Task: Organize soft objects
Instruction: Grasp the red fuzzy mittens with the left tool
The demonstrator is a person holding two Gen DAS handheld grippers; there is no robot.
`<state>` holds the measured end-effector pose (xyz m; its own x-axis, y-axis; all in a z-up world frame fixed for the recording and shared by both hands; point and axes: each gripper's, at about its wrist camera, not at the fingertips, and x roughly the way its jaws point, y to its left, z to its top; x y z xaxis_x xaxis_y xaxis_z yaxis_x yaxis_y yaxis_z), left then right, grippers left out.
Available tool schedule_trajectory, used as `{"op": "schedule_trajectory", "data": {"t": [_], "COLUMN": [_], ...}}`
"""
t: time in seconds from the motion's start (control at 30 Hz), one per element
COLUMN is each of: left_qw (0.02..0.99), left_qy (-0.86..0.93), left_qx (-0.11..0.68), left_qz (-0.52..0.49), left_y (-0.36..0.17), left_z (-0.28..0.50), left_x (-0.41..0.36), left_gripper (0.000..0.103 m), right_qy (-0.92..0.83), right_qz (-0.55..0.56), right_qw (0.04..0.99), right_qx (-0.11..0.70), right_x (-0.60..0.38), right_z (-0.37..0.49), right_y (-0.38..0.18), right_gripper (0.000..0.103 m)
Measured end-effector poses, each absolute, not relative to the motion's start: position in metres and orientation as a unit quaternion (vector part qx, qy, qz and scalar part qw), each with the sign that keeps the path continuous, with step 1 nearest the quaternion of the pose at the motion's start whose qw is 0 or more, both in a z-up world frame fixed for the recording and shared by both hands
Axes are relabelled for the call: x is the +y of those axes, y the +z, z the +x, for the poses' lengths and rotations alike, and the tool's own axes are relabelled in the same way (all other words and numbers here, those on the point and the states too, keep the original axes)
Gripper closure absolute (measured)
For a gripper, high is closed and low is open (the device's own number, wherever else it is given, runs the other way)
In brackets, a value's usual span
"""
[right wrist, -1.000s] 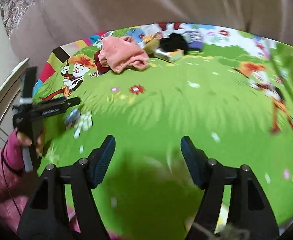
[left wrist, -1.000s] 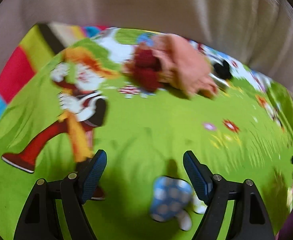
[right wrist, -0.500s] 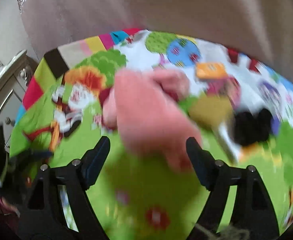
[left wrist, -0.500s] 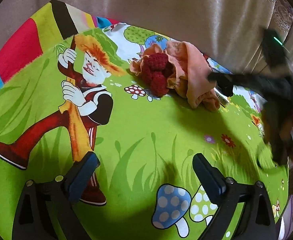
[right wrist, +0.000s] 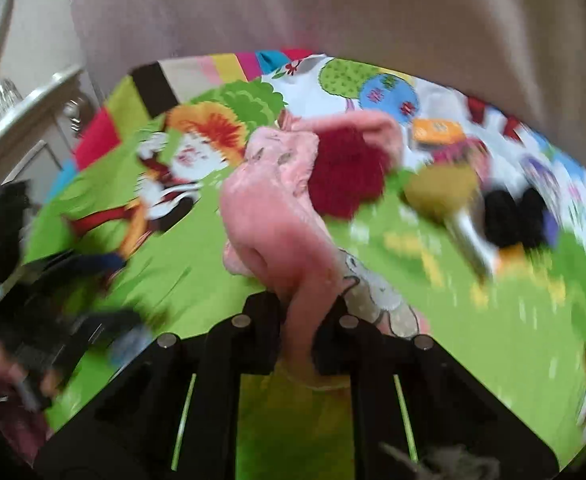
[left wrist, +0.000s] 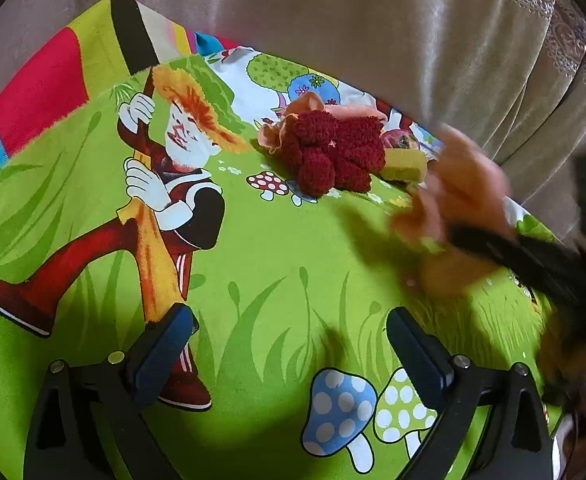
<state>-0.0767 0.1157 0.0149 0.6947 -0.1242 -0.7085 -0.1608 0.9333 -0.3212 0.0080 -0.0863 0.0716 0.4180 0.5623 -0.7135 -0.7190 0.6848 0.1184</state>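
The left hand-held gripper (left wrist: 289, 338) hangs over the green cartoon-printed bed cover (left wrist: 277, 248) with its jaws spread wide, having just been opening, and nothing lies between them; only printed grass and mushrooms show below. It is free, and I judge it best used as the second pinch once the cloth is lifted clear. Further along, the dark red fuzzy item (left wrist: 335, 152) lies on the cover near the curtain (left wrist: 373, 32), and in the right wrist view a fold of the pink garment (right wrist: 273, 216) still drapes over its far edge. The right hand-held gripper (right wrist: 299, 320) has just closed, and its jaws are pressed together on a bunched end of that pink garment, which trails from the jaws back toward the red item. The step in hand looks like drawing the pink piece out of the pile. To do it well, lift up and away from the pile so the trailing end peels off the red item instead of dragging it along. The pinch holds only a narrow gather, so a slow pull seems wise. Beyond it lie a yellow-olive thing (right wrist: 441, 188) and a black item (right wrist: 513, 212), both blurred.
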Motion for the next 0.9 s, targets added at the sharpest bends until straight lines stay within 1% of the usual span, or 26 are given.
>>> {"op": "schedule_trajectory", "data": {"t": [0.1,0.2,0.33,0.57,0.63,0.67,0.7,0.73,0.83,0.9], "left_qw": [0.902,0.897,0.895,0.902,0.904,0.905,0.902,0.894,0.895,0.898], "left_qy": [0.017,0.022,0.012,0.053,0.070,0.063,0.056,0.061,0.027,0.006], "left_qx": [0.399,0.420,0.422,0.421,0.419,0.416,0.424,0.439,0.426,0.411], "left_qz": [-0.166,-0.136,-0.145,-0.075,-0.053,-0.053,-0.060,-0.069,-0.132,-0.156], "left_y": [0.016,0.017,0.021,0.030,0.030,0.029,0.026,0.022,0.023,0.026], "left_z": [-0.075,-0.066,-0.036,0.057,0.076,0.082,0.083,0.083,0.048,0.007], "left_x": [0.111,0.102,0.096,0.086,0.085,0.085,0.086,0.086,0.084,0.076], "left_gripper": [0.002,0.002,0.002,0.002,0.006,0.023,0.056,0.067,0.070,0.070], "right_qy": [0.389,0.362,0.335,0.329,0.331,0.331,0.333,0.334,0.328,0.325], "right_qz": [-0.041,-0.013,0.036,0.088,0.086,0.084,0.084,0.087,0.098,0.106], "right_qw": [0.838,0.849,0.863,0.860,0.858,0.857,0.857,0.856,0.858,0.861], "right_qx": [0.381,0.386,0.377,0.380,0.384,0.385,0.386,0.386,0.382,0.377], "right_x": [-0.133,-0.167,-0.207,-0.216,-0.214,-0.213,-0.213,-0.213,-0.219,-0.222], "right_z": [-0.028,-0.048,-0.076,-0.114,-0.118,-0.120,-0.121,-0.122,-0.126,-0.127], "right_y": [0.074,0.075,0.077,0.066,0.063,0.061,0.060,0.060,0.059,0.059], "right_gripper": [0.087,0.087,0.087,0.087,0.087,0.087,0.087,0.087,0.087,0.087]}}
